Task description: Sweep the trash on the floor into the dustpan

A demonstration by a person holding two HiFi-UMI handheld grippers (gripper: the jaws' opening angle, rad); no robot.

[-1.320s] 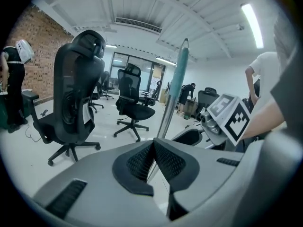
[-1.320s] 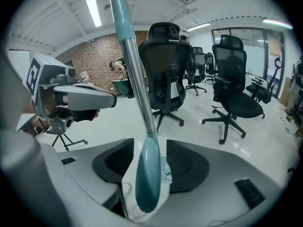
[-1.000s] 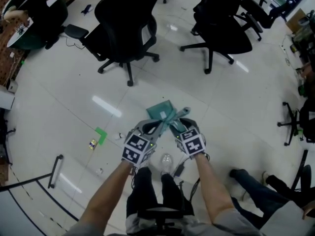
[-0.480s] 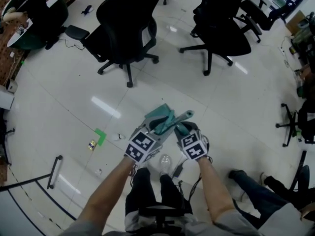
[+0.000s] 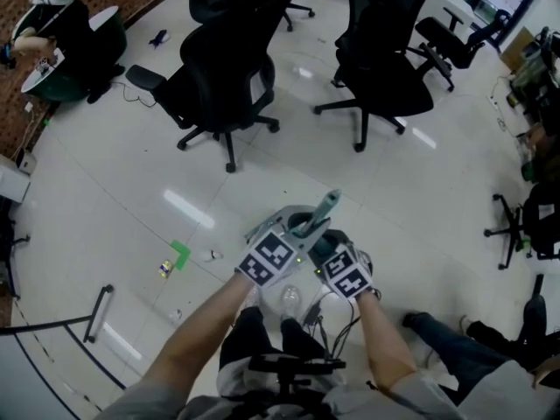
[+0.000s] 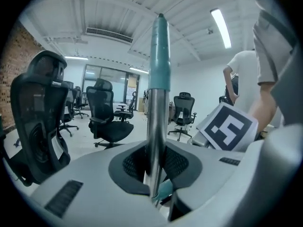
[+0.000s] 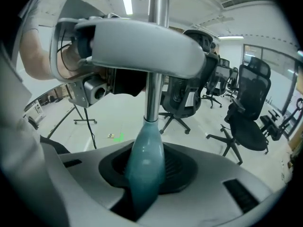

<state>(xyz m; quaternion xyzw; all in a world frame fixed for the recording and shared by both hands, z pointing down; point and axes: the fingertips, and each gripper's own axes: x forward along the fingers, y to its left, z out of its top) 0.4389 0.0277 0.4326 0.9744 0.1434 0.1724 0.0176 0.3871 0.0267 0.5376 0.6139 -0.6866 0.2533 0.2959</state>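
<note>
Right of the floor trash (image 5: 164,269), my left tongs (image 6: 154,169) grip the pole (image 6: 156,122), right tongs (image 7: 144,183) the teal handle (image 7: 144,160), freshly closed and lifted for sweeping.

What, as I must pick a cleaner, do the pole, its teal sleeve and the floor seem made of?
Pole: likely polished metal tube; bright mirror-like streaks. Teal sleeve: probably moulded plastic, smooth satin; soft even sheen. Floor: glossy white tile or similar; it reflects ceiling lights and shows thin joint lines.
</note>
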